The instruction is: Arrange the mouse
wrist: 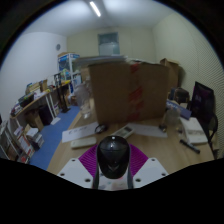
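A black computer mouse (111, 155) sits between my gripper's (111, 163) two fingers, its nose pointing up and away from me. The magenta pads (88, 159) press against both of its sides. The mouse is held up in the air, well above the wooden floor (150, 148). The mouse's rear end and the fingertips are hidden at the bottom of the view.
A big cardboard box (128, 90) stands ahead in the room. Shelves and a cluttered desk (40, 100) line the left side. A desk with a dark monitor (202, 103) stands at the right. A blue mat (47, 146) lies on the floor at left.
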Tool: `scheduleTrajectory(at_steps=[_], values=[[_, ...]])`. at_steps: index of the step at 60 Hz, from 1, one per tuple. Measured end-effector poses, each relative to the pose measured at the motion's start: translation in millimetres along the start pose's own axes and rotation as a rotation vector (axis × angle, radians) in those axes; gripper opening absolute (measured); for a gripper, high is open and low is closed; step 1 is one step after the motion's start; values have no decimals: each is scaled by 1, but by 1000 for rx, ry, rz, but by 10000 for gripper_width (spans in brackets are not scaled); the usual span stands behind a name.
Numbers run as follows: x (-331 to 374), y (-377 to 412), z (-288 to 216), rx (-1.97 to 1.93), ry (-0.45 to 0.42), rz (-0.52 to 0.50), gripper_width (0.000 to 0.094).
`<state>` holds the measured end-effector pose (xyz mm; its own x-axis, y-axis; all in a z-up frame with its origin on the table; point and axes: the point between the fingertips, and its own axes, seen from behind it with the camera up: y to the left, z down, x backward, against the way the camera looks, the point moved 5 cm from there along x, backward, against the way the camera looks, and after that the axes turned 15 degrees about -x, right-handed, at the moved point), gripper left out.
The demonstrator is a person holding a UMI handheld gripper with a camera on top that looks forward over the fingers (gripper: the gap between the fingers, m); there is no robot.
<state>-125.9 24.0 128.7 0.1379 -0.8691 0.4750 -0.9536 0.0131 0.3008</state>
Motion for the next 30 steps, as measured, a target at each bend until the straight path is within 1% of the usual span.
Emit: scheduleTrajectory(at_steps=[4,8,18,19,20,21,22,26,30], values=[[-6,21,37,-1,49,-3,383],[-15,31,72,1,98,17,386],[-34,27,123,57,165,81,382],[-35,27,124,62,154,78,419],[-36,29,122,68,140,76,418],[-35,27,125,75,148,80,416],[-35,28,124,79,143,79,436],[-37,28,121,82,165,86,512],[-36,27,121,50,202,98,566]])
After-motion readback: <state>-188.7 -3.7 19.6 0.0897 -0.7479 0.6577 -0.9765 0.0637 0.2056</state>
